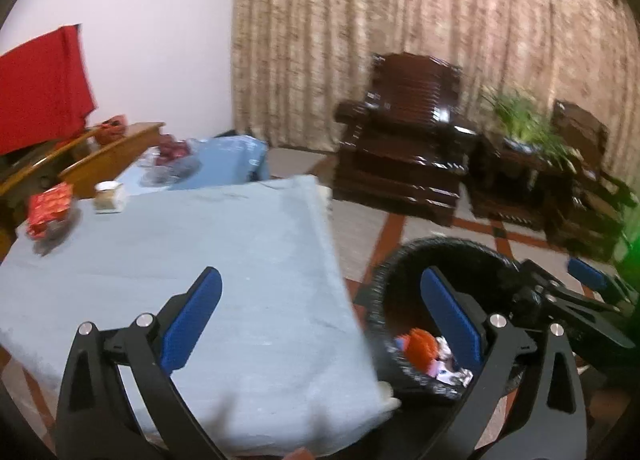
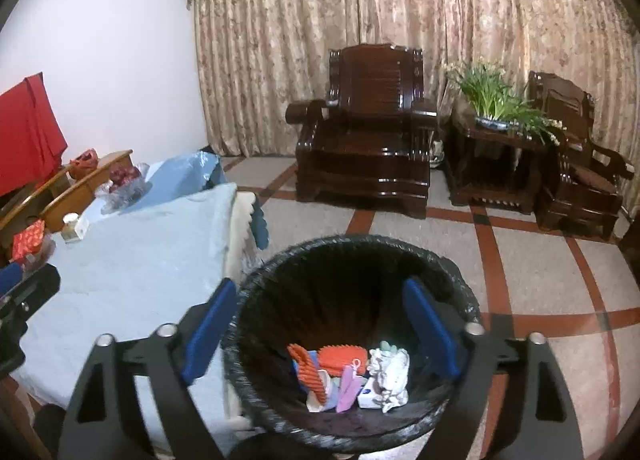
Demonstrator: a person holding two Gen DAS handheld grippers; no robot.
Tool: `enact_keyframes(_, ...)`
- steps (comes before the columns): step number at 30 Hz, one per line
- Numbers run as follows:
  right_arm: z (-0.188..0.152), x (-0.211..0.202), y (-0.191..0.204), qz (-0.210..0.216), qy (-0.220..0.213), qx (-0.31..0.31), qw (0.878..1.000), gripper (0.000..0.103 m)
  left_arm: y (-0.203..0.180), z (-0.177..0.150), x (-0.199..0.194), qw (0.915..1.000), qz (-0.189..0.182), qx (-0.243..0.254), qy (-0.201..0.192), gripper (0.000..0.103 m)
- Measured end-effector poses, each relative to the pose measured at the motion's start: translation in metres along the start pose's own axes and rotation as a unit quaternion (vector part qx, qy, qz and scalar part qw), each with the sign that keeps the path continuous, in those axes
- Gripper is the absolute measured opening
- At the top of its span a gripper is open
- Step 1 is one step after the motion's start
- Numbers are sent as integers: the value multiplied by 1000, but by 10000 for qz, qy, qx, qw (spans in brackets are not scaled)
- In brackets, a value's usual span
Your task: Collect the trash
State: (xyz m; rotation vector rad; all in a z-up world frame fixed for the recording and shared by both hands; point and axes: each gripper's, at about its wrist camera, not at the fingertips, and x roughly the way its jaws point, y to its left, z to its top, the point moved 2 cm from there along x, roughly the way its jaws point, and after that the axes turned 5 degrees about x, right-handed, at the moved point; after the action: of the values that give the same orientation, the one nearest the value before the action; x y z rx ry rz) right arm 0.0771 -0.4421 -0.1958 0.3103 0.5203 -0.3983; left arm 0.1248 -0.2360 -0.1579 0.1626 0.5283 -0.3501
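Note:
A black-lined trash bin point(image 2: 352, 260) stands on the floor beside the blue-covered table point(image 2: 132, 272). It holds orange ribbed scraps point(image 2: 342, 356), a pink paper piece point(image 2: 349, 384) and crumpled white paper point(image 2: 390, 376). My right gripper point(image 2: 320, 324) is open and empty, directly above the bin's mouth. My left gripper point(image 1: 320, 312) is open and empty over the table's right edge point(image 1: 332, 244); the bin point(image 1: 440, 260) is to its right. The right gripper point(image 1: 576, 292) shows at the right of the left wrist view, above the bin.
On the table's far left are a red packet point(image 1: 50, 204), a small jar point(image 1: 107, 196) and clear plastic with red items point(image 1: 172, 160). Dark wooden armchairs point(image 2: 364, 132), a side table with a plant point(image 2: 496, 100), curtains and a tiled floor lie behind.

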Motion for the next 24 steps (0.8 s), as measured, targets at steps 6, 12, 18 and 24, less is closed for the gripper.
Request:
enact_keyframes(6, 18, -42, 39, -67, -296, -152, 9994, 97, 50, 20, -38, 9966, 791, -207, -50, 98)
enact_keyframes(12, 35, -75, 77, 93, -379, -105, 9992, 97, 99, 39, -76, 9900, 1256, -644, -89, 98)
enact_keyframes(18, 47, -105, 119, 444, -536, -59, 9976, 97, 131, 56, -114, 9852, 1539, -712, -250, 98)
enact_keyframes(24, 59, -141, 164, 805, -955, -375, 9915, 97, 152, 71, -157, 9767, 1908, -738, -648, 98)
